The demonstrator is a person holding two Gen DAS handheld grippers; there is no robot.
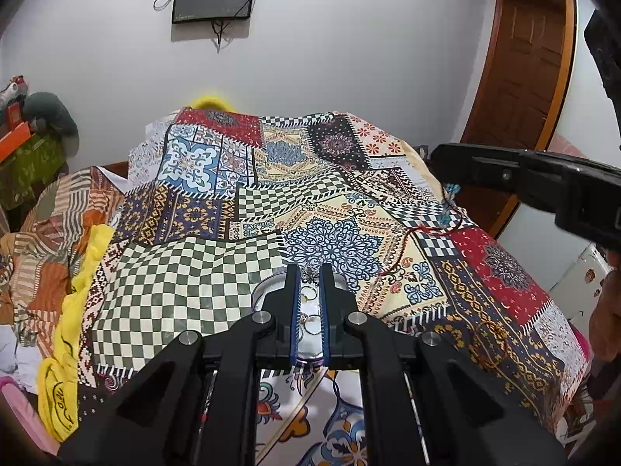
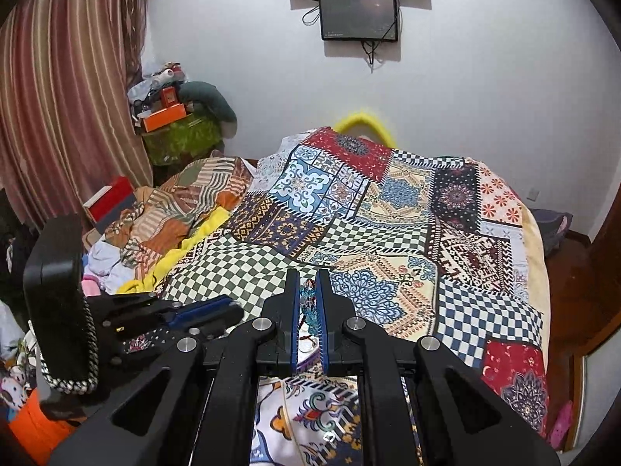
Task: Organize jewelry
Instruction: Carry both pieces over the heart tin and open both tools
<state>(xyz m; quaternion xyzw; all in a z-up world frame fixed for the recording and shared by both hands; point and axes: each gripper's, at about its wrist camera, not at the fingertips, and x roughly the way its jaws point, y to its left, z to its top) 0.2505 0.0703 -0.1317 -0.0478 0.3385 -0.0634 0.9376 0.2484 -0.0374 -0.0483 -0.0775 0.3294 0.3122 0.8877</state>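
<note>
My left gripper (image 1: 310,272) is shut above the patchwork bedspread (image 1: 186,272), with a small silver jewelry piece (image 1: 309,270) at its tips. A round silver dish (image 1: 264,289) holding rings shows between and under its fingers; I cannot tell whether it lies on the bed. My right gripper (image 2: 307,276) is shut on a blue beaded piece (image 2: 308,301) with a red cord. In the left wrist view the right gripper (image 1: 436,157) hovers at the right, the blue beads (image 1: 450,200) and red cord (image 1: 403,248) dangling from it. The left gripper (image 2: 233,306) appears low left in the right wrist view.
Yellow cloth (image 1: 70,310) and a heap of striped bedding (image 2: 174,209) lie along the bed's left side. A red box (image 2: 108,198) and a curtain (image 2: 58,97) stand beyond. A wooden door (image 1: 524,58) is on the right. A hand (image 1: 605,310) shows at the right edge.
</note>
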